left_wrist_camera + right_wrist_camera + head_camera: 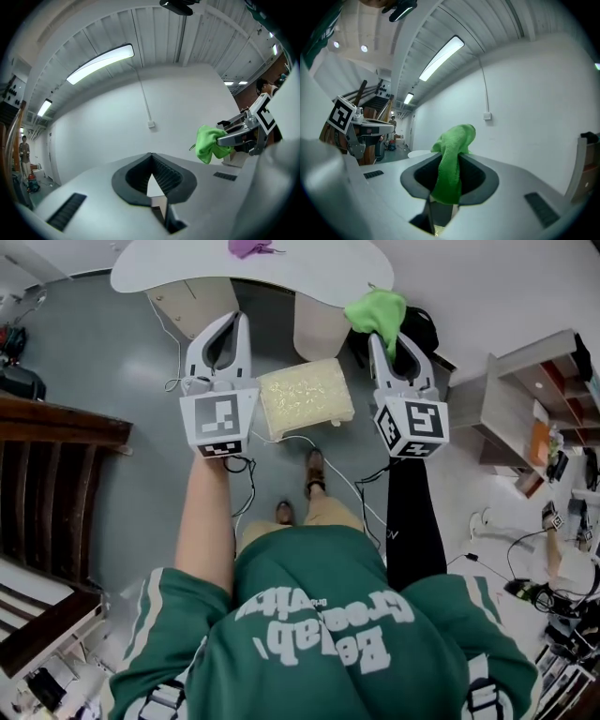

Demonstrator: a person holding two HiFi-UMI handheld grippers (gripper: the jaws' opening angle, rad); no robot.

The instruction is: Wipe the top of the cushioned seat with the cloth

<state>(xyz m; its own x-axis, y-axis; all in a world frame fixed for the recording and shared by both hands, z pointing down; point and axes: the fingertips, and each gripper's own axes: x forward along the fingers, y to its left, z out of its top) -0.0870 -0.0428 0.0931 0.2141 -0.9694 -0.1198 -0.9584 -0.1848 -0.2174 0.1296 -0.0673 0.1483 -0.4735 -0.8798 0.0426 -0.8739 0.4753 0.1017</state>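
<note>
**Both grippers raised; cloth in right; seat not yet contacted**

The right gripper (374, 337) is pinching the green cloth (377, 309). In the right gripper view the cloth is filling the gap between the jaws and bunching out past their tips. The left gripper (241, 321) is gripping nothing, and its jaws are pressing together at the tips. Both grippers are tilting upward, apart from each other and at about the same level.

The cushioned seat (305, 397), cream with a square top, is sitting on the grey floor (112, 381). In the head view it is lying between the two grippers, just ahead of the person's shoes (315, 471). The cloth is hanging clear of the seat. A white table (309, 273) is standing beyond the seat.
</note>
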